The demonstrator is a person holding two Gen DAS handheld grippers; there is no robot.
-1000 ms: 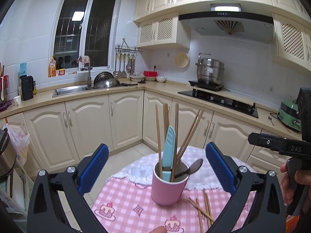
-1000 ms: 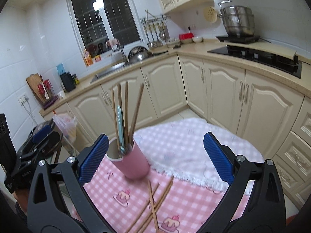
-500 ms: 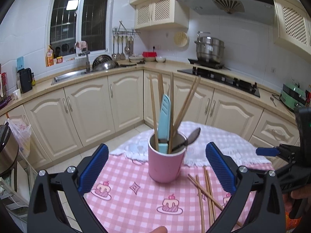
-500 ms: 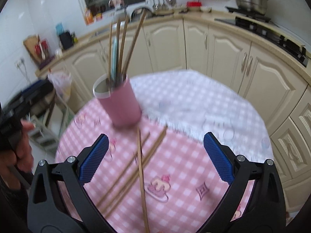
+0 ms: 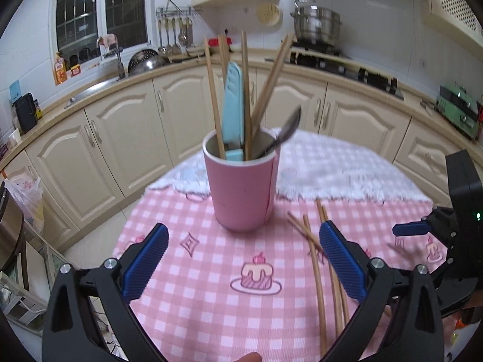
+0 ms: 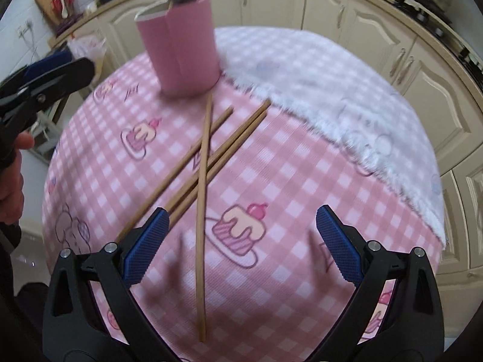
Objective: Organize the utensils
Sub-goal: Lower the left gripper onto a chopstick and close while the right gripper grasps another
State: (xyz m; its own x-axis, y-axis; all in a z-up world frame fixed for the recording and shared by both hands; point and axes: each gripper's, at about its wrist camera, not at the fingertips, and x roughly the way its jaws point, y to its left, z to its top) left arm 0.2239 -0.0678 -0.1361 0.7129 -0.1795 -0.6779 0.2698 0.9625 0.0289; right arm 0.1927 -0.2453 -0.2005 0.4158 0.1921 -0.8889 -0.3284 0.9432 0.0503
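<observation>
A pink cup (image 5: 243,187) stands on the pink checked tablecloth (image 5: 211,259); it also shows in the right wrist view (image 6: 181,48). It holds several wooden chopsticks, a light blue utensil (image 5: 233,111) and a metal spoon (image 5: 286,132). Several loose chopsticks (image 6: 205,163) lie crossed on the cloth in front of the cup, also seen in the left wrist view (image 5: 320,259). My left gripper (image 5: 243,265) is open and empty, just short of the cup. My right gripper (image 6: 241,244) is open and empty, low over the near ends of the loose chopsticks.
A white fluffy cloth (image 6: 332,90) covers the far part of the round table. Cream kitchen cabinets (image 5: 120,138) and a counter with sink and stove ring the room. The left gripper shows at the left of the right wrist view (image 6: 45,87).
Both grippers have dropped lower and closer to the table. The right one has tilted down over the loose chopsticks; the left one has neared the cup. Both stay open.
</observation>
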